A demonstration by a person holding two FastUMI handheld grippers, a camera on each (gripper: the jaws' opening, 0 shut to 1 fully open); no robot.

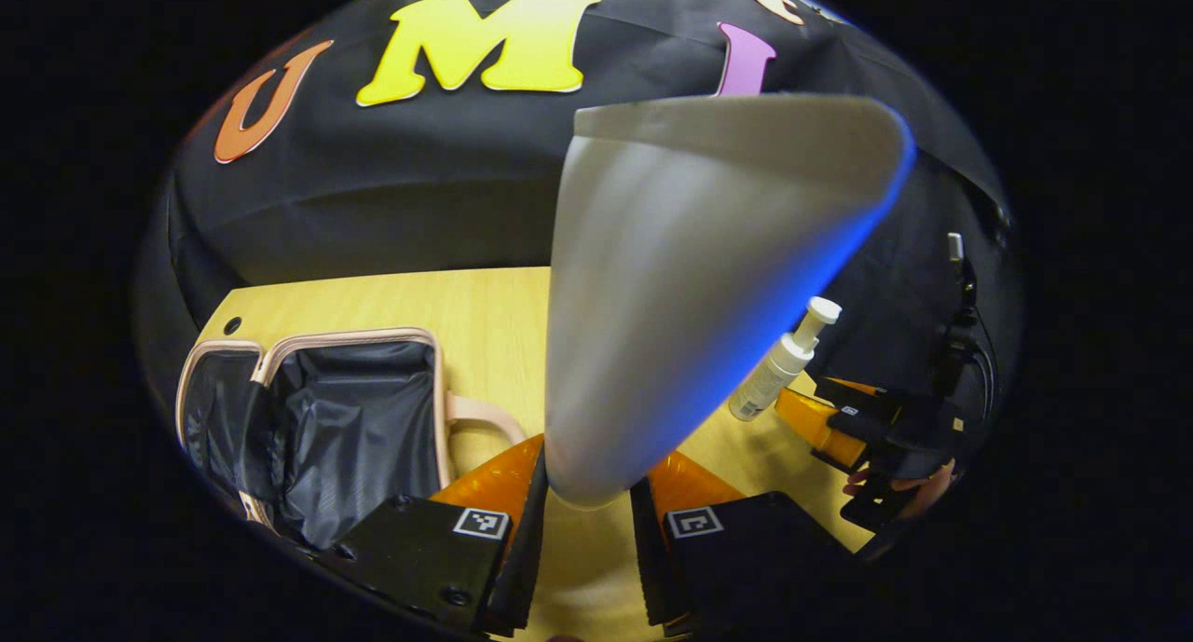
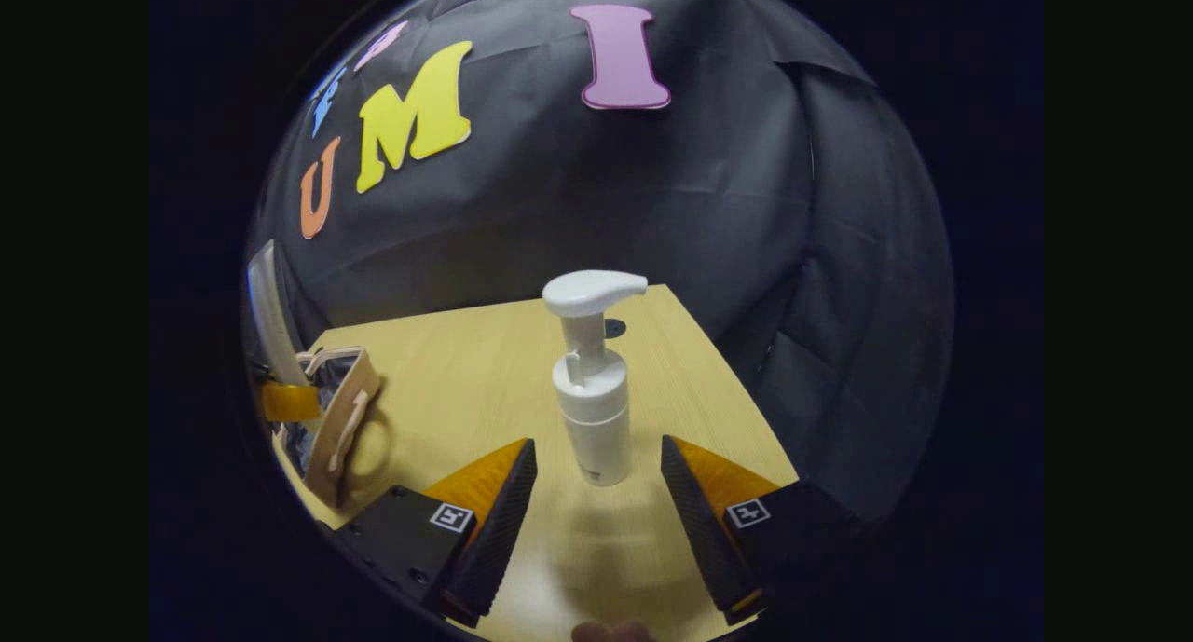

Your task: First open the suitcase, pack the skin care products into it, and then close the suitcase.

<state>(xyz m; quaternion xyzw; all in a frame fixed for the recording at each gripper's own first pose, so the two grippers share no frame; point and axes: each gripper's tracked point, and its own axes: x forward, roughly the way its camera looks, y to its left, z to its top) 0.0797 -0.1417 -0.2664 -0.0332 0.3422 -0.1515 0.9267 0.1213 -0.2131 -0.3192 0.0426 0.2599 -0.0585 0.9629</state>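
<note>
My left gripper point(image 1: 587, 493) is shut on the narrow end of a large white tube point(image 1: 690, 288), which stands up with its wide flat end on top. To its left on the table lies the open suitcase point(image 1: 359, 418), black-lined with pale pink trim and a handle. In the right gripper view a white pump bottle point(image 2: 592, 409) stands upright on the table. My right gripper point(image 2: 596, 444) is open, one finger on each side of the bottle's base, apart from it. The bottle point(image 1: 781, 364) and the right gripper point(image 1: 820, 404) also appear at the right of the left gripper view.
The wooden table point(image 2: 466, 381) ends at the black cloth wall behind and on the right. In the right gripper view the suitcase point(image 2: 340, 428) lies at the far left with the tube point(image 2: 270, 316) held above it. A hand point(image 1: 918, 493) holds the right gripper.
</note>
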